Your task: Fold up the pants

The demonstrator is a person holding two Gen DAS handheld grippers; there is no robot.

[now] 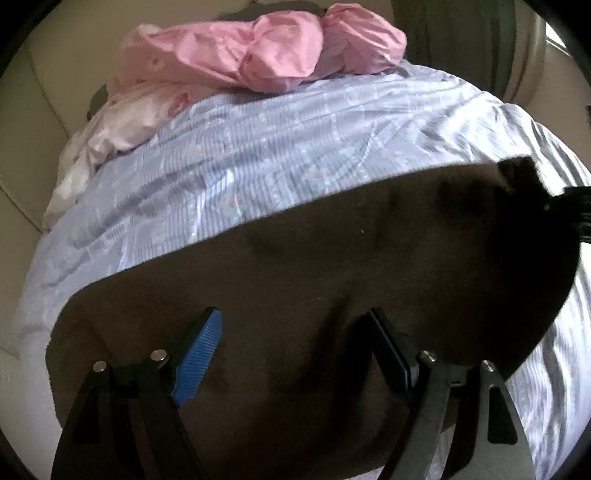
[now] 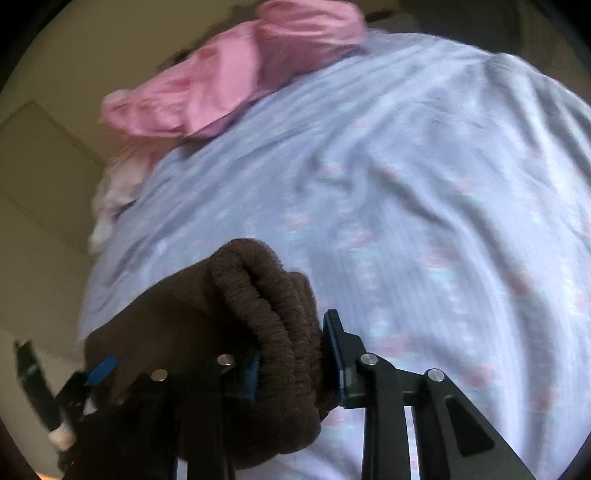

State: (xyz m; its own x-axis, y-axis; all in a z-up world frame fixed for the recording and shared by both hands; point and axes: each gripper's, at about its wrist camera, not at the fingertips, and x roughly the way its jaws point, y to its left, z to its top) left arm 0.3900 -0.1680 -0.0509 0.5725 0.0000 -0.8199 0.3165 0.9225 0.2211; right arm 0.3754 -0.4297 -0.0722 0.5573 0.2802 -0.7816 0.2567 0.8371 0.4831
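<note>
Dark brown pants (image 1: pixel 332 266) lie spread flat across a light blue striped sheet (image 1: pixel 295 140). My left gripper (image 1: pixel 291 317) hovers open just over the near part of the pants, blue pads wide apart with nothing pinched between them. In the right wrist view my right gripper (image 2: pixel 291 350) is shut on a thick bunched roll of the brown pants (image 2: pixel 258 288), which fills the gap between its pads. That end of the pants is lifted off the sheet (image 2: pixel 443 184). The right gripper shows as a dark shape (image 1: pixel 576 214) at the pants' far right corner in the left wrist view.
A crumpled pink garment (image 1: pixel 266 55) sits at the far edge of the sheet, also in the right wrist view (image 2: pixel 229 85). A pale floral cloth (image 1: pixel 122 125) lies beside it on the left. Beige surface (image 1: pixel 29 110) borders the sheet on the left. A dark green cloth (image 1: pixel 461 33) hangs behind.
</note>
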